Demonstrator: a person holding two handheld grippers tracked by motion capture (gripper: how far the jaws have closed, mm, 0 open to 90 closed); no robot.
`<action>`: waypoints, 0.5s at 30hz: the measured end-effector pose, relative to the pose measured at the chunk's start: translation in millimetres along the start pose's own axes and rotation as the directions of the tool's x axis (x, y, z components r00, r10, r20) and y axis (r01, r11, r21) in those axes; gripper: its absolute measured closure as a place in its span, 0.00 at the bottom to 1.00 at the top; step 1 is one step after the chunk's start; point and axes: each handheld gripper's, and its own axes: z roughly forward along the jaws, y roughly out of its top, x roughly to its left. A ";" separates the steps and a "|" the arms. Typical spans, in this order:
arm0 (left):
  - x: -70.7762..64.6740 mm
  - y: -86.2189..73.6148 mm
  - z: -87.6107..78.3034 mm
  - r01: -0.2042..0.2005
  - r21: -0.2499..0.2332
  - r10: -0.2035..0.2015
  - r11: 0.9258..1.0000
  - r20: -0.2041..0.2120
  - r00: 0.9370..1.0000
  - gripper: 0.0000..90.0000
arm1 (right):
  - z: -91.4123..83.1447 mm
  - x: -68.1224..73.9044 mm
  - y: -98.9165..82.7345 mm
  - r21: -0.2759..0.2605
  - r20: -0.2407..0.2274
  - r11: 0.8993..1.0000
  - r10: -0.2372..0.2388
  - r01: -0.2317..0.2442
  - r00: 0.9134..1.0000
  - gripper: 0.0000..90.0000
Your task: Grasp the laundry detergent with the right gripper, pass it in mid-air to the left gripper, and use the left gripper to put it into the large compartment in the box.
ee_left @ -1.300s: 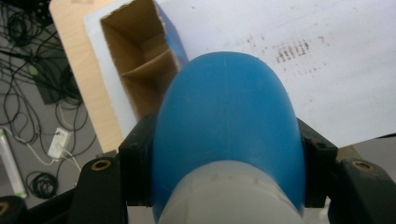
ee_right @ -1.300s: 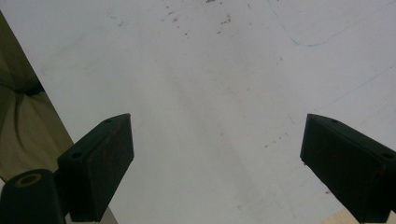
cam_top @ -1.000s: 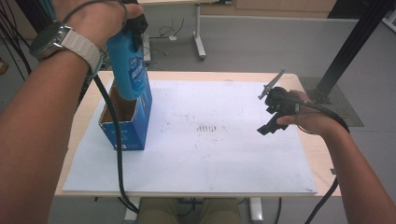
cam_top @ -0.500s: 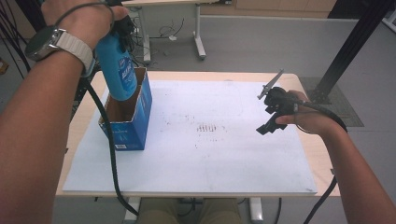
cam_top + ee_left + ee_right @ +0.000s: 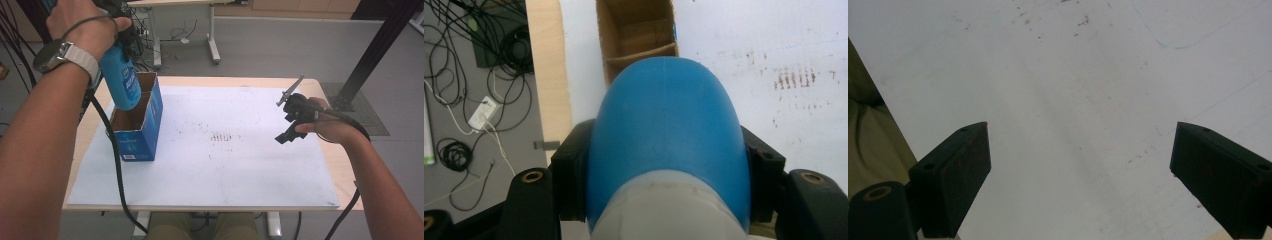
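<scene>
While my left fingers (image 5: 569, 170) clamp the blue bottle (image 5: 669, 145) from both sides, I see in the left gripper view that they grip it low on the wide body, just above the pale band near its cap end. The bottle hangs base-down over the open box (image 5: 137, 120), at the upper left of the high view, its base about level with the box's rim and over the nearer compartment; I cannot tell whether it touches the cardboard. I judge the bottle to be stiff plastic, smooth and rounded, so it could slip or swivel between flat pads. A grip across the widest part of the body, as now, looks safest; the tapering shoulder would squeeze out. I cannot tell how full it is, so its weight stays a guess. The box looks light and could shift if the bottle catches its divider.

My right gripper (image 5: 292, 120) hovers over the white sheet (image 5: 225, 175) at the right of the high view, its fingers (image 5: 955, 170) spread wide with nothing between them.

Compared with a second ago, the bottle has moved up and left in the high view, from well down inside the box to the height of its rim. The box has stayed at the left of the table (image 5: 310, 82), and the right gripper has barely moved.
</scene>
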 end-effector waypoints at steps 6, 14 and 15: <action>2.8 2.4 9.5 0.006 0.009 -0.006 1.000 -0.003 1.000 0.42 | 0.5 -2.4 -1.9 -0.004 -0.002 1.000 0.010 -0.010 1.000 0.10; 4.5 3.2 15.3 0.018 -0.005 -0.018 1.000 -0.001 1.000 0.42 | 1.0 -3.1 -4.8 -0.007 -0.002 1.000 0.017 -0.017 1.000 0.10; 4.8 3.2 15.6 0.019 -0.010 -0.019 1.000 -0.002 1.000 0.42 | 1.0 -3.5 -5.3 -0.006 -0.001 1.000 0.019 -0.019 1.000 0.10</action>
